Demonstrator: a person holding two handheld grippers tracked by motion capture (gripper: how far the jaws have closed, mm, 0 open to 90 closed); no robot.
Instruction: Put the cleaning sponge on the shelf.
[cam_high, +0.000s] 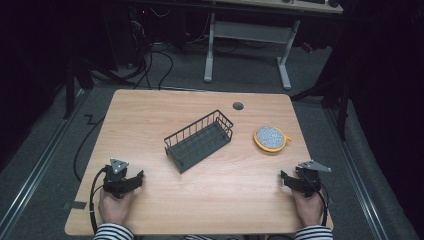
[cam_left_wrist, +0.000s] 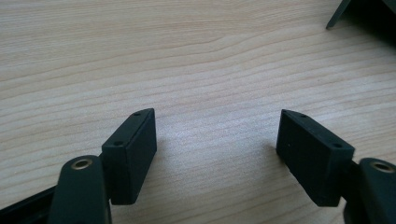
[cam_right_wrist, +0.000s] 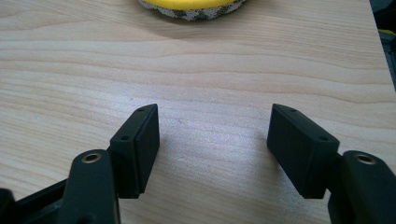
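Round yellow speckled scrubber (cam_high: 271, 138), dark wire basket (cam_high: 199, 140), woodgrain tbl (cam_high: 240, 200)

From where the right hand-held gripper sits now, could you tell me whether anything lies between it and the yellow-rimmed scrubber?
Nothing visible does. The right hand-held gripper rests open near the table's front right corner, with bare wood between it and the yellow-rimmed scrubber. The wire basket sits to the scrubber's left, off that path.

Wooden desk (cam_high: 150, 115), dark wire basket (cam_high: 199, 140) at centre, yellow-rimmed scrubber (cam_high: 270, 138) at 3 o'clock of it, left tool (cam_high: 131, 181) at 7 o'clock, right tool (cam_high: 289, 180) at 5 o'clock, both open and empty.
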